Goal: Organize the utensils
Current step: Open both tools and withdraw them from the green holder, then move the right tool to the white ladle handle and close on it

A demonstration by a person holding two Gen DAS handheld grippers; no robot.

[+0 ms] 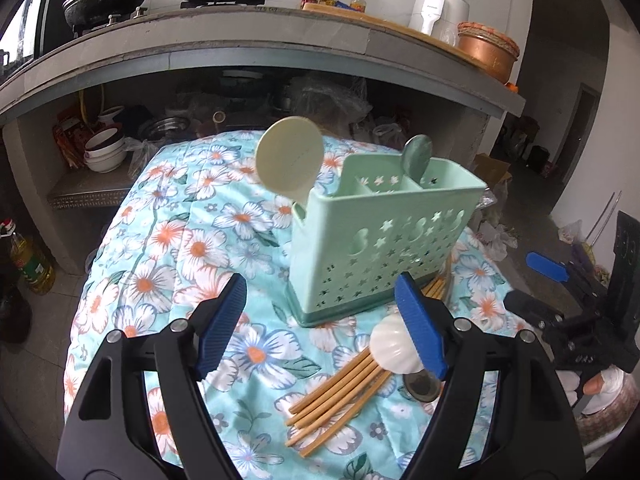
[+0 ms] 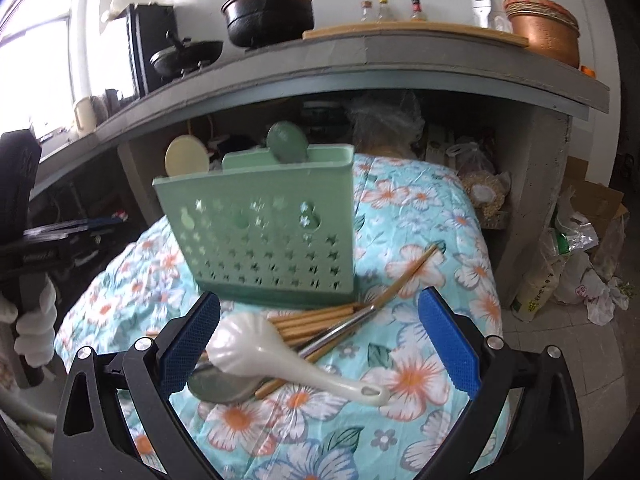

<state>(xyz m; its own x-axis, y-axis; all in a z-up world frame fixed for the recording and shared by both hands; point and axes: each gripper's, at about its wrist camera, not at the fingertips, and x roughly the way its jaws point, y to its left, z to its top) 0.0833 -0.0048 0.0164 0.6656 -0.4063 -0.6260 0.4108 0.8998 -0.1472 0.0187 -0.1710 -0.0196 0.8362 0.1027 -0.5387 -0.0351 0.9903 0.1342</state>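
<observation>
A mint-green perforated utensil holder (image 1: 380, 236) (image 2: 264, 232) stands on the floral cloth (image 1: 168, 264). A cream spoon (image 1: 289, 160) (image 2: 187, 158) sticks out of its end compartment and a green spoon (image 1: 418, 154) (image 2: 287, 142) out of another. In front of it lie several wooden chopsticks (image 1: 336, 396) (image 2: 316, 320), a white ceramic spoon (image 1: 394, 350) (image 2: 280, 356) and a metal spoon (image 2: 224, 388). My left gripper (image 1: 320, 320) is open, its right pad beside the white spoon. My right gripper (image 2: 320, 344) is open wide over the white spoon, not touching it.
A concrete counter (image 1: 240, 44) behind carries black pots (image 2: 268, 8), bottles and a copper basin (image 1: 486, 50). Bowls (image 1: 104, 152) sit underneath. An oil bottle (image 1: 32, 260) stands on the floor at left, bags (image 2: 572, 264) at right. A gloved hand (image 2: 36, 320) holds the other gripper.
</observation>
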